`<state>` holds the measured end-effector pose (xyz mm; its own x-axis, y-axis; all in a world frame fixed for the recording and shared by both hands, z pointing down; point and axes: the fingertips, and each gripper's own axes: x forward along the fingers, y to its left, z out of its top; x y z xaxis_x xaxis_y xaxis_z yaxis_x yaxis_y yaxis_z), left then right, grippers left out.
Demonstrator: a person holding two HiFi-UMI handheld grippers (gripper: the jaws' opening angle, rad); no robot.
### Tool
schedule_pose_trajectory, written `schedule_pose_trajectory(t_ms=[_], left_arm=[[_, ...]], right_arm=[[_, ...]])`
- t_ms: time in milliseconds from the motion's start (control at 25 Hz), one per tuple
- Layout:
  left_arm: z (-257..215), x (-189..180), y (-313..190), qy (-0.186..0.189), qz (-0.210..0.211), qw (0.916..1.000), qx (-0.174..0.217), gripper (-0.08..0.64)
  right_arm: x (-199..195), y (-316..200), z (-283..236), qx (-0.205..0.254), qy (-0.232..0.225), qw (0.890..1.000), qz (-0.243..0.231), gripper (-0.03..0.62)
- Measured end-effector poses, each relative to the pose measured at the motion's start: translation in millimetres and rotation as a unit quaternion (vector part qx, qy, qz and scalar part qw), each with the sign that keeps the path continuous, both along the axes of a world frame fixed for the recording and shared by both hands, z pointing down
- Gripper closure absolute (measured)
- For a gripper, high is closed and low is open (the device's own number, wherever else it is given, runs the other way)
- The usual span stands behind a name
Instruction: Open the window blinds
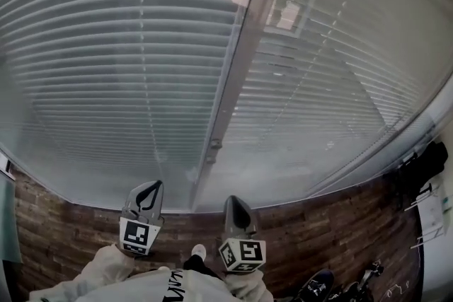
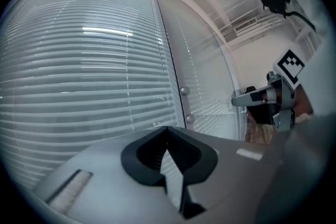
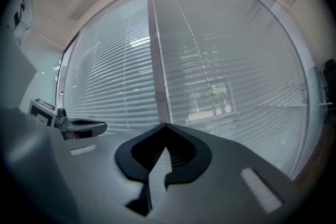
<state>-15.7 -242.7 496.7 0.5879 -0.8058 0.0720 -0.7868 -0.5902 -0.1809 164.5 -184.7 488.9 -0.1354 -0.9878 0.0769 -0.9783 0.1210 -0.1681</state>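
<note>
Both the left tool and right tool are closed, empty, facing the lowered blinds

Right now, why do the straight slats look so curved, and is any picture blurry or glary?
Head view: the wide lens bows the blinds into arcs; dim, slightly soft. Left gripper view: black rounded corners, a bright glare streak across the blinds, the left gripper close up and soft. Right gripper view: same rounding; the blinds look pale and hazy, the right gripper blurred.
</note>
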Motion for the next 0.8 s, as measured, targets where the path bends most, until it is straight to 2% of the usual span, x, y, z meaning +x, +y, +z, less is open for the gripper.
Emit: schedule_pose_trajectory(t_ms=[160,440,760,800], left_arm=[[9.8,7.9,-5.0,0.002,-0.025,0.9997,0.001,0.56],[-10.6,10.4,-13.7,0.002,-0.071,0.9975,0.0,0.56],[-2.3,0.7,-16.4,-0.005,-0.065,0.9978,-0.005,0.56],[-2.7,0.5,-18.7,-0.005,-0.06,0.9981,-0.005,0.56]], right_arm=[[6.6,-14.4,7.0,0.004,0.011,1.0,-0.027,0.591],[3.9,-43.8,-18.9,0.013,0.054,0.996,-0.072,0.591],[-10.2,-55.3,-26.7,0.025,0.104,0.992,-0.06,0.589],[-12.1,-57.5,-28.0,0.023,0.111,0.992,-0.059,0.561]])
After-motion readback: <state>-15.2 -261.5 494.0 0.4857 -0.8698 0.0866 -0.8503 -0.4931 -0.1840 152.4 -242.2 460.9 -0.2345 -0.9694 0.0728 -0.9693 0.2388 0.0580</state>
